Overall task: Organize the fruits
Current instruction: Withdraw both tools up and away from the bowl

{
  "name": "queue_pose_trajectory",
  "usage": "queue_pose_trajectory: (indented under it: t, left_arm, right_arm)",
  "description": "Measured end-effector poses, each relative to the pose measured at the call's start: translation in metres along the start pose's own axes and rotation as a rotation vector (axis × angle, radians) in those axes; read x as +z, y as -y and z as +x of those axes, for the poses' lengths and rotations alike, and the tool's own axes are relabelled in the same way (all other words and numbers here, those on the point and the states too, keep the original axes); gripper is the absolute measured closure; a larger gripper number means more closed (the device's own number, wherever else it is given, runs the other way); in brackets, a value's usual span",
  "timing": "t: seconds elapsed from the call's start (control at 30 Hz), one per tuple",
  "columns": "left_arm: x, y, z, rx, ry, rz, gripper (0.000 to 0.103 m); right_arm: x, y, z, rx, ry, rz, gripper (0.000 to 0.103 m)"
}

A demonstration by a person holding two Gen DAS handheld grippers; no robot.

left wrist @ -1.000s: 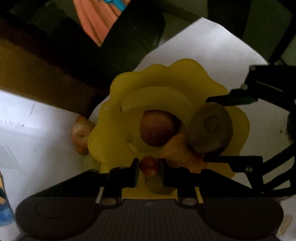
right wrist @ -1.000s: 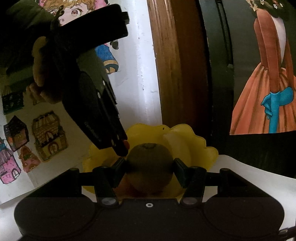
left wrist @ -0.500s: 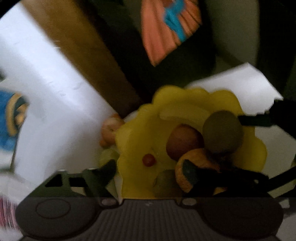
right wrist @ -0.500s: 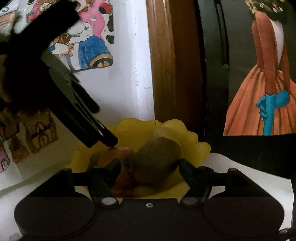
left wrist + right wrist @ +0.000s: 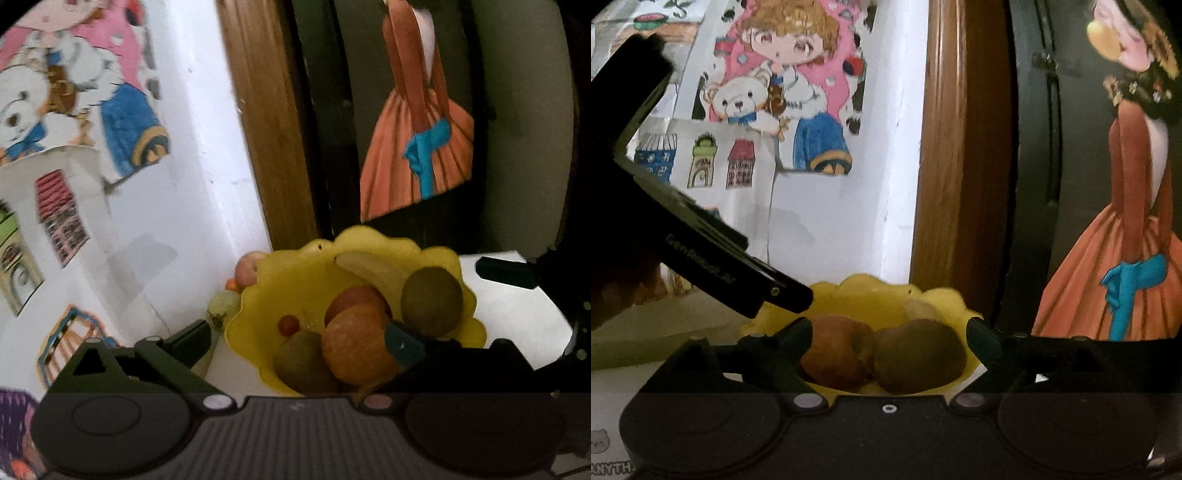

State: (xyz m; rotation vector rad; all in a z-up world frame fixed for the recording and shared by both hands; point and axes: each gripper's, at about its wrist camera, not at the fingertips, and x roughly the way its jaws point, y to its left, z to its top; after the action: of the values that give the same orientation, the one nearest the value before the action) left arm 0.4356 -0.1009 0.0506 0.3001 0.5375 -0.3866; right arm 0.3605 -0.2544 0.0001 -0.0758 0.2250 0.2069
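Note:
A yellow scalloped bowl [image 5: 255, 295] holds a kiwi [image 5: 432, 301], an orange [image 5: 358, 343], a reddish apple [image 5: 354, 299], a banana [image 5: 369, 269], a green fruit [image 5: 303, 363] and a small red fruit [image 5: 289, 325]. My left gripper [image 5: 295, 341] stands open just in front of the bowl, holding nothing. In the right wrist view the bowl [image 5: 871, 295] shows the apple [image 5: 836, 354] and kiwi [image 5: 919, 354] side by side. My right gripper [image 5: 890, 339] is open at the bowl's near rim, its fingers apart from the kiwi.
Outside the bowl's left rim lie another apple [image 5: 249, 267] and a pale green fruit [image 5: 223, 310], against a white wall with drawings. A wooden post [image 5: 266, 147] and a dark panel stand behind. The left gripper's black body [image 5: 701, 251] crosses the right view.
The left gripper let go of the small red fruit, which now lies in the bowl, opened and drew back. The right gripper released the kiwi into the bowl and opened wide.

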Motion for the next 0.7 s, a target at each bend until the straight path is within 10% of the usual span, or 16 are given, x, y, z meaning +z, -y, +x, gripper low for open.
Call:
queue_pose_trajectory:
  t: [0.7]
  left_arm:
    - [-0.064, 0.009, -0.107, 0.118, 0.275, -0.16, 0.0]
  right_arm:
    - [-0.009, -0.001, -0.094, -0.063, 0.189, 0.054, 0.001]
